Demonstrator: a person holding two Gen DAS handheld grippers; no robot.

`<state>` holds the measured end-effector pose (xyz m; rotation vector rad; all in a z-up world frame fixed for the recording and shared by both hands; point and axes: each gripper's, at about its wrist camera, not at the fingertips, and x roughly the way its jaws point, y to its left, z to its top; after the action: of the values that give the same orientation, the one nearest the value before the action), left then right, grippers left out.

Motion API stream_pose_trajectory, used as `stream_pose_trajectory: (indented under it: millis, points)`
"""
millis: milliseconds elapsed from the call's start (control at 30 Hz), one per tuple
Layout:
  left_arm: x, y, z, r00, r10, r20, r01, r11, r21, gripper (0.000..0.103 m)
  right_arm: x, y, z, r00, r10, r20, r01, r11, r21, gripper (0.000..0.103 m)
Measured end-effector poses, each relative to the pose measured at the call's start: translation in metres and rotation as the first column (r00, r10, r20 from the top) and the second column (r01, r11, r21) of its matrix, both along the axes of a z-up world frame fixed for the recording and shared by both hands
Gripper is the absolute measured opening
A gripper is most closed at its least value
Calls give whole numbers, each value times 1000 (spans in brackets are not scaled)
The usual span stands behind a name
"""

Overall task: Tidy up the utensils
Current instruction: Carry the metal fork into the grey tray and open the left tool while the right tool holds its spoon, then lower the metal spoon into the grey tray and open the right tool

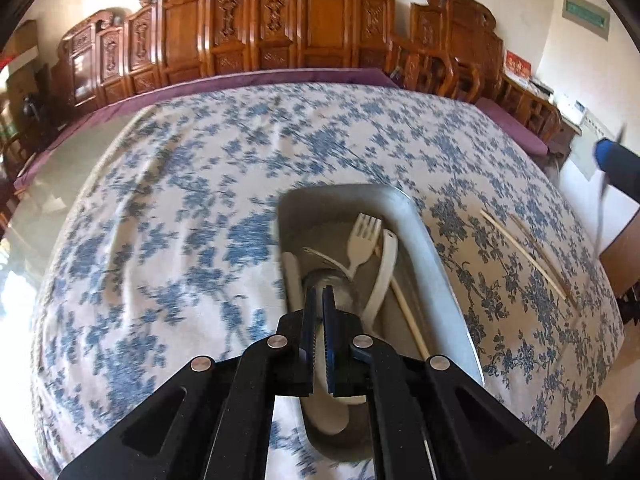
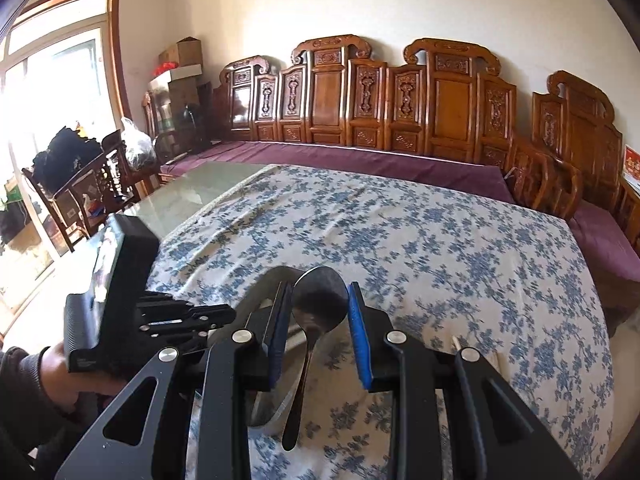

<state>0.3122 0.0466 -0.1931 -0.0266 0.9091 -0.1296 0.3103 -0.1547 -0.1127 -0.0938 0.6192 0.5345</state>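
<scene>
Between the blue pads of our right hand-held gripper (image 2: 320, 312) sits a metal spoon (image 2: 318, 300), bowl forward at the fingertips and handle trailing back and down below the jaws. The jaws stand fairly wide, and we cannot tell whether the pads actually press the bowl's edges or whether it merely hangs framed between them. We judge the spoon stiff, moderately light and slick; polished steel on a curved bowl gives a poor hold, so the flat neck or handle would be the safer place to grip.

Our left hand-held gripper (image 1: 323, 300) has its jaws nearly together, a thin gap showing, and we see nothing held between them. Directly ahead and beneath it lies the metal tray (image 1: 432, 264) on the floral cloth of the worktop (image 1: 180, 200). Inside the tray, just past the fingertips, are a white plastic fork (image 1: 362, 240), a white plastic spoon (image 1: 384, 276) and a chopstick (image 1: 408, 312). These look very light and a little flexible. Further right of the tray, two more chopsticks (image 1: 528, 256) lie loose on the cloth: thin, rigid, prone to rolling, best pinched mid-length.
</scene>
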Motion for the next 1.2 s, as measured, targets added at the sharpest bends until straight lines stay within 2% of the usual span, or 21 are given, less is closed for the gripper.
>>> stream_pose_trajectory:
  millis: [267, 633, 933, 1200]
  points:
    - [-17, 38, 17, 997, 61, 54, -62, 998, 11, 2, 20, 49, -5, 998, 51, -26, -50, 999, 14, 31]
    - [-21, 66, 21, 993, 99, 62, -99, 995, -5, 2, 55, 110, -62, 981, 71, -180, -79, 996, -39, 31]
    - [-24, 68, 21, 993, 98, 61, -97, 995, -7, 2, 70, 122, -98, 963, 52, -266, -71, 995, -65, 31]
    - [-28, 60, 25, 994, 86, 71, -86, 996, 2, 2, 73, 113, -111, 953, 44, -301, -66, 996, -63, 32]
